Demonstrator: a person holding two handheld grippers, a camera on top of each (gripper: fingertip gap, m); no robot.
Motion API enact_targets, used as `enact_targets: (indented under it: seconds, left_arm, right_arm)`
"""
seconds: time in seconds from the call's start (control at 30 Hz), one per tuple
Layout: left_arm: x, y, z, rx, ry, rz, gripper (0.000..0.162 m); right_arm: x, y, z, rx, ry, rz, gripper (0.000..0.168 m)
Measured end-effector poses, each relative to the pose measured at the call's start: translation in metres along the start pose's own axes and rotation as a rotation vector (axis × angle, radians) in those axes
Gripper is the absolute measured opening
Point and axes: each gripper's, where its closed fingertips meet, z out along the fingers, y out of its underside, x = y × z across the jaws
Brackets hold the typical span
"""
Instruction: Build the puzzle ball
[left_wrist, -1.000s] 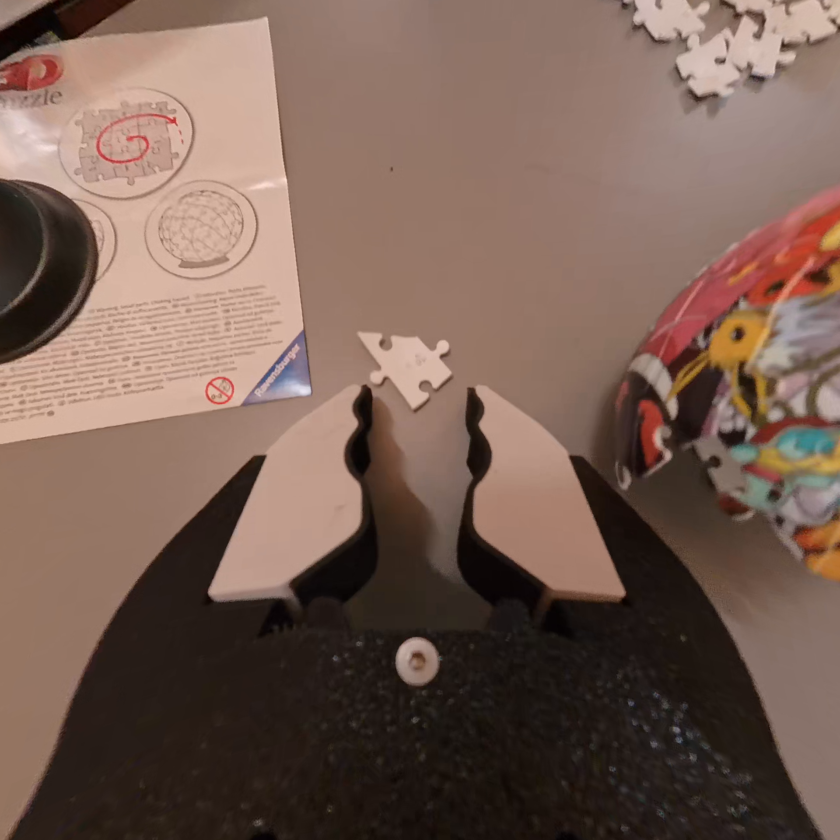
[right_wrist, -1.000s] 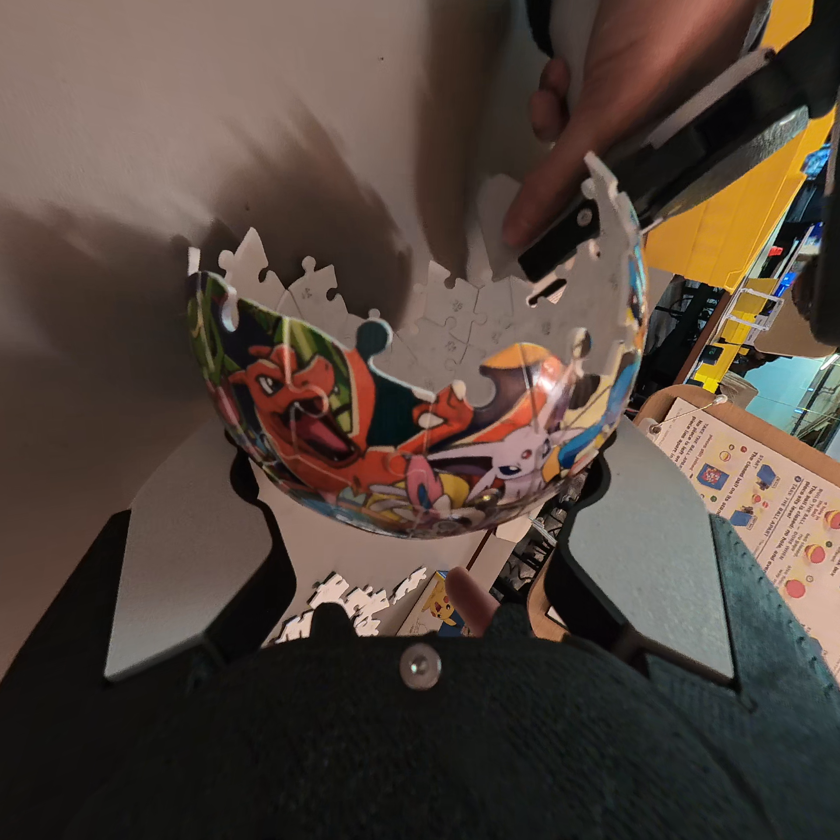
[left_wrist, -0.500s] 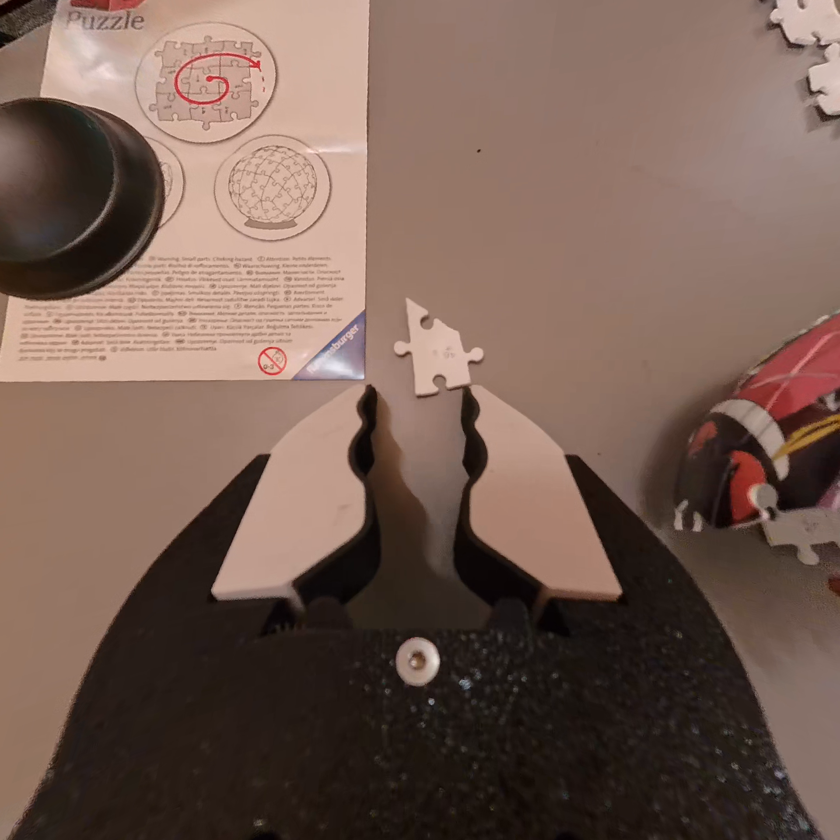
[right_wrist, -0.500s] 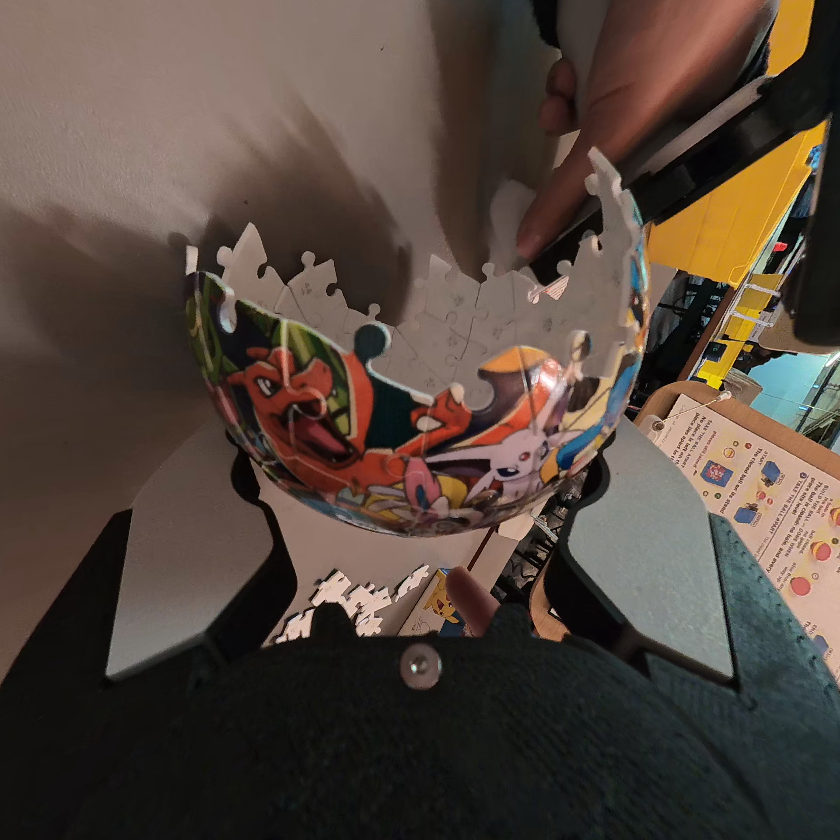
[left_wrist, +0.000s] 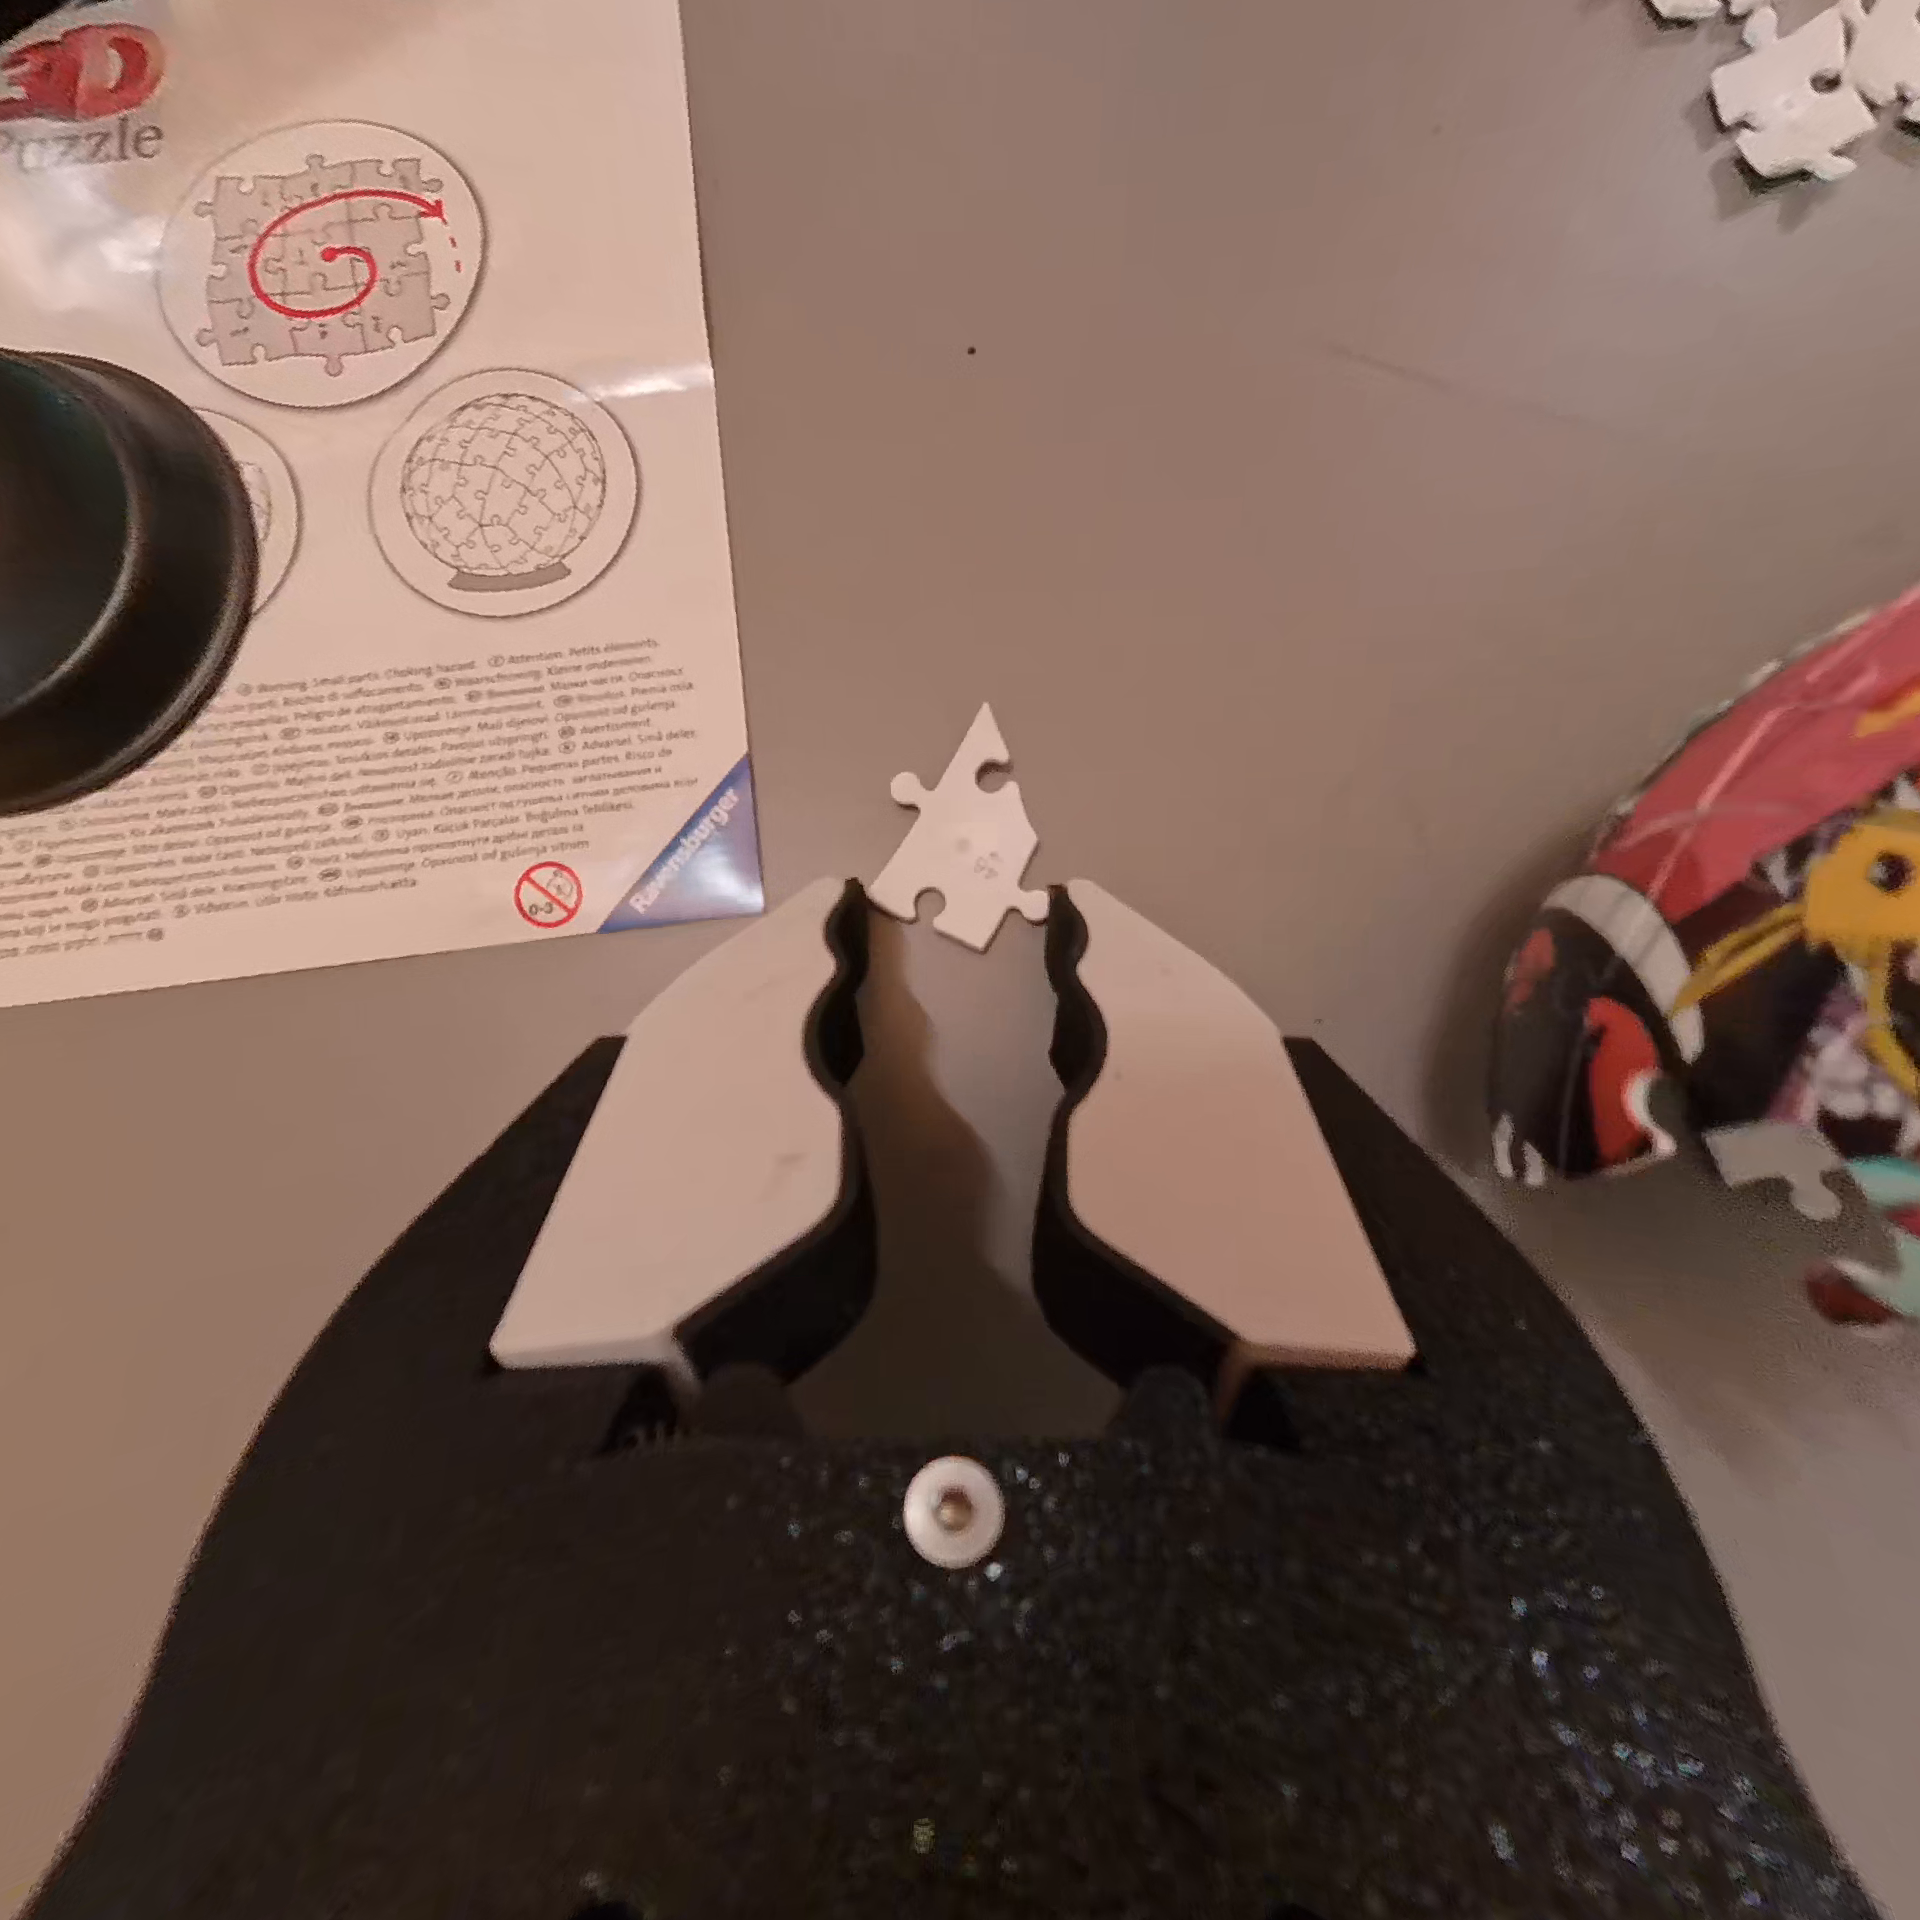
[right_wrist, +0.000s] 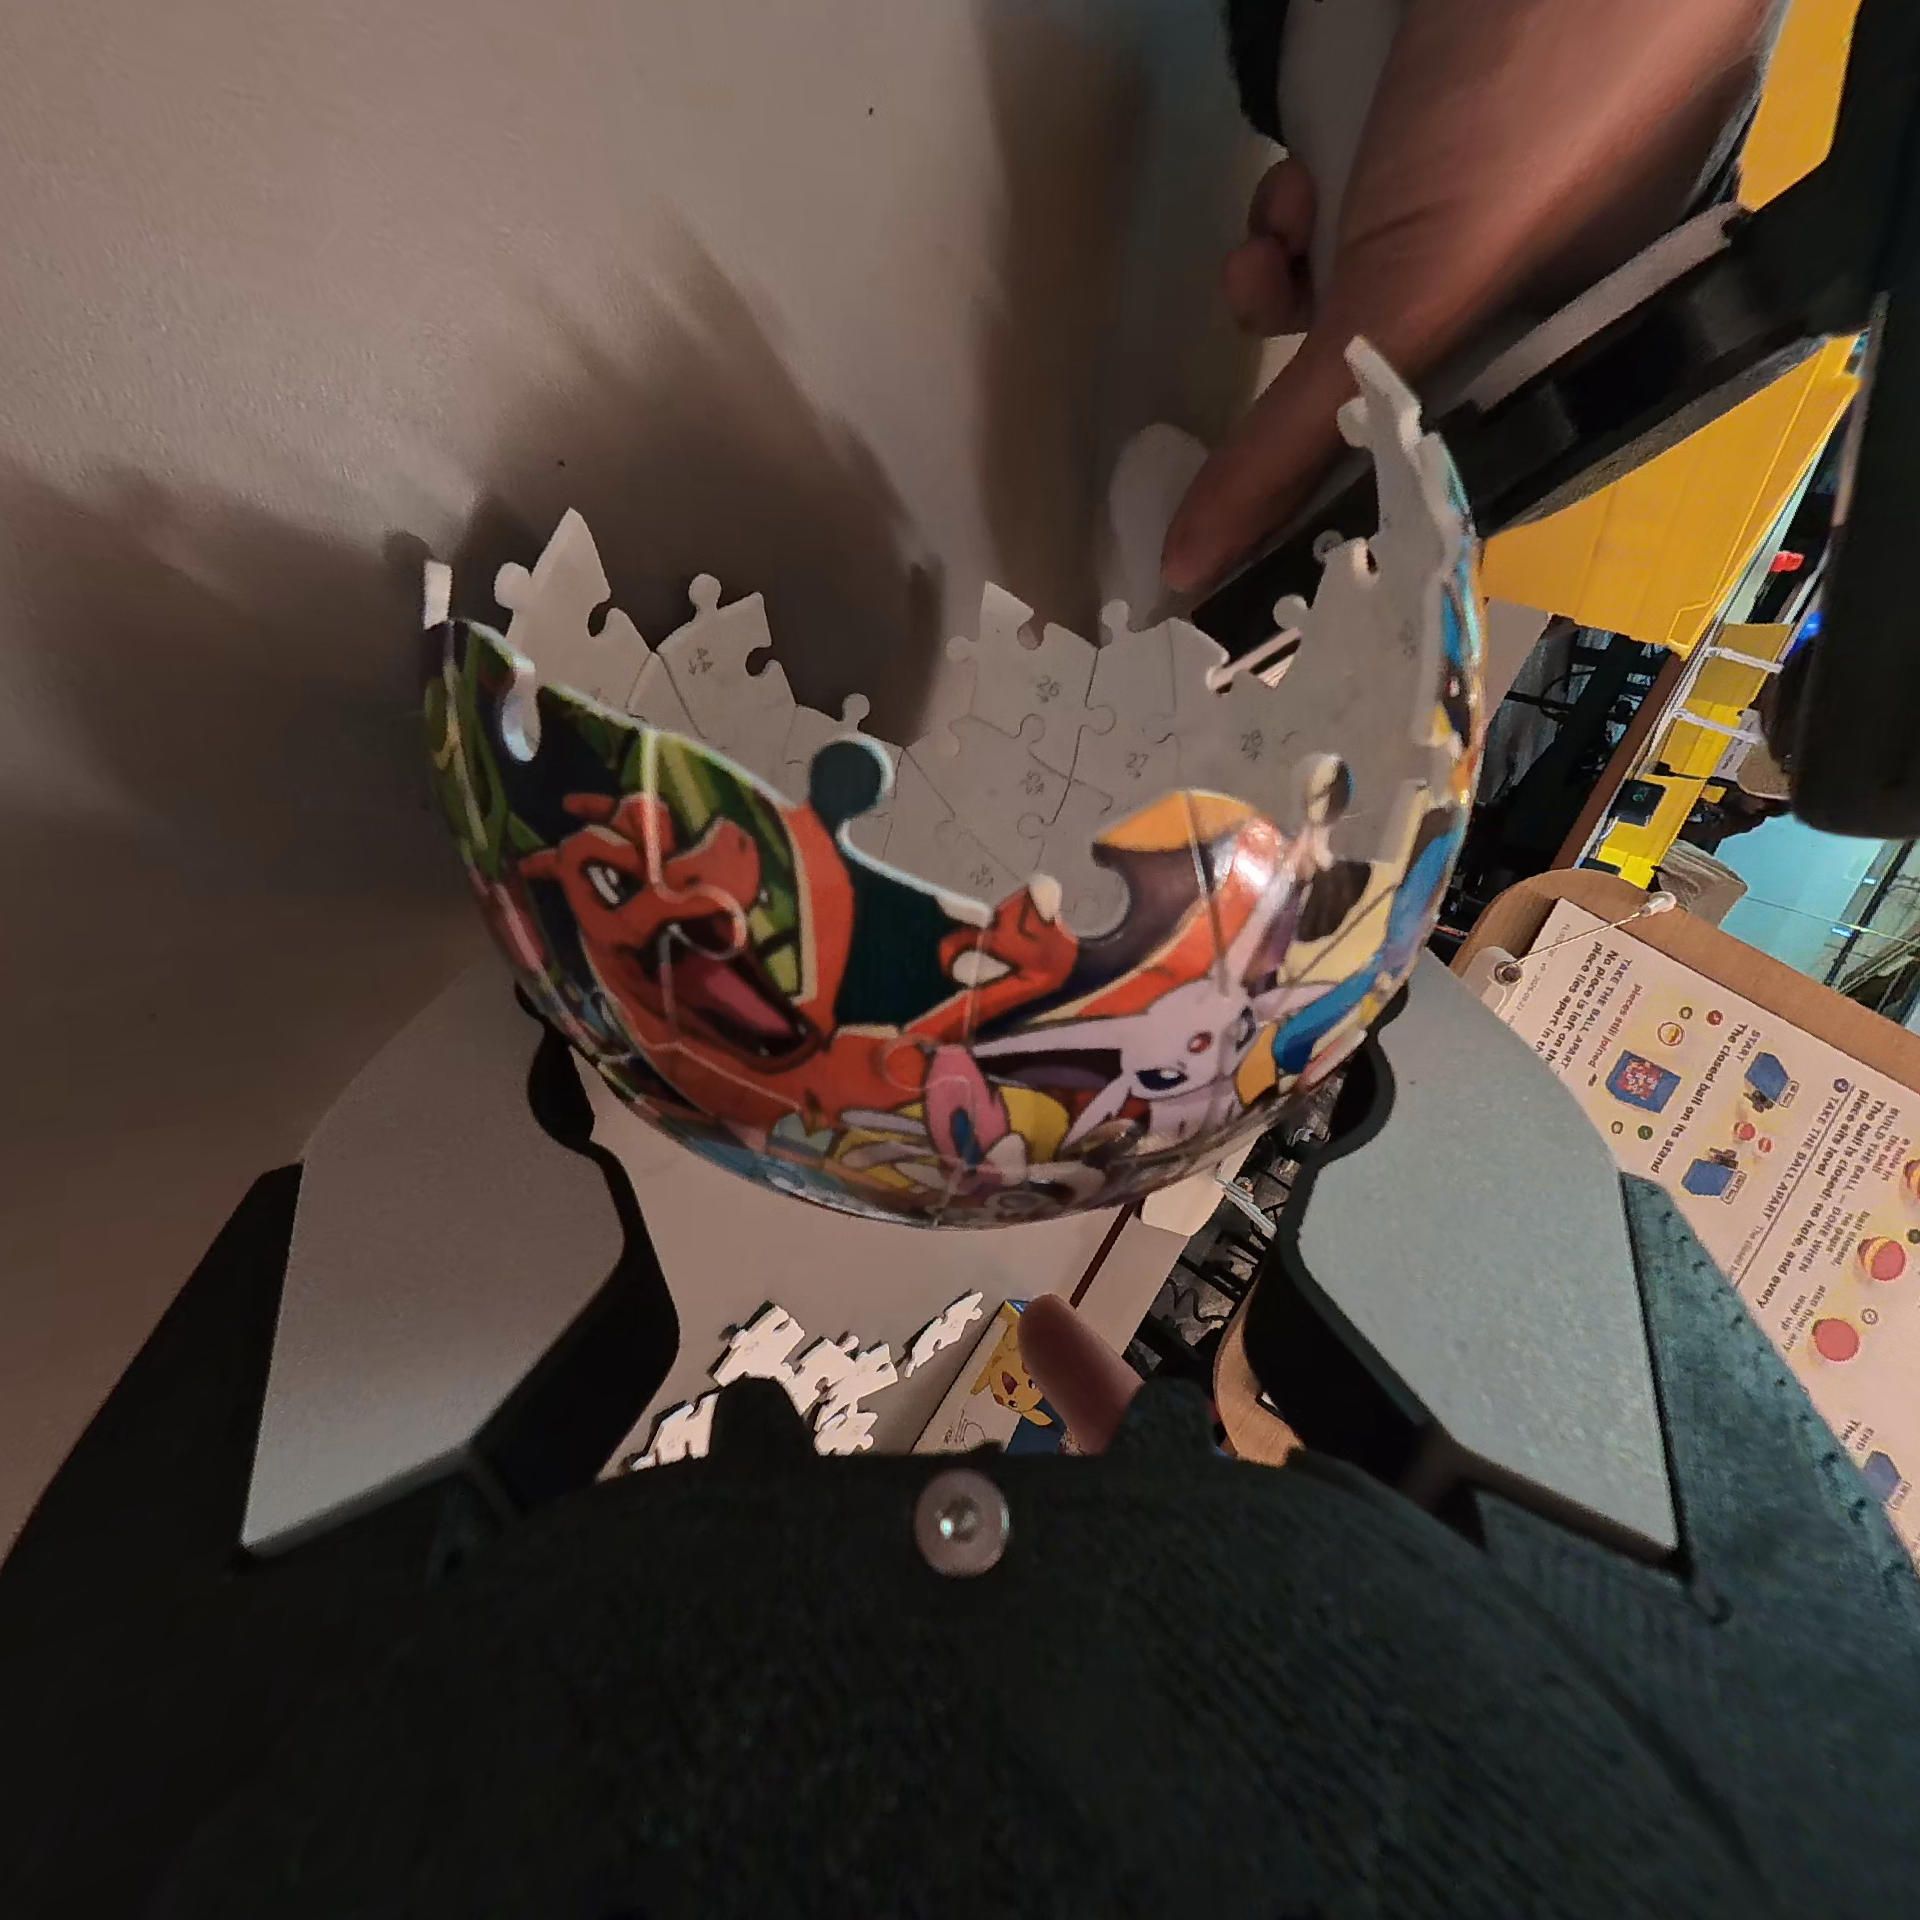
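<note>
Left wrist view: left hand-held gripper (left_wrist: 951, 914) narrowly parted, tips touching white puzzle piece (left_wrist: 961, 836).

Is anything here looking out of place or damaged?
Nothing looks damaged. The half-built puzzle ball has a jagged open rim, normal for this stage. One loose piece lies white side up, its lower corners between the left gripper tips. The black stand sits on the instruction sheet.
</note>
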Motion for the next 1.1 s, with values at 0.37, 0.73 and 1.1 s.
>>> enact_targets:
  seconds: [0.37,0.73,1.1]
  left_arm:
    - [0.031,0.038,-0.037,-0.017,0.033,-0.006,0.032]
    - [0.103,0.065,-0.062,0.011,-0.039,-0.192,0.032]
    - [0.104,0.037,-0.036,0.093,-0.180,-0.242,0.033]
  right_arm:
    - [0.000,0.002,0.001,-0.003,0.000,0.003,0.140]
    - [0.001,-0.005,0.001,0.024,-0.005,0.015,0.140]
    - [0.002,-0.002,0.003,0.045,-0.001,0.045,0.140]
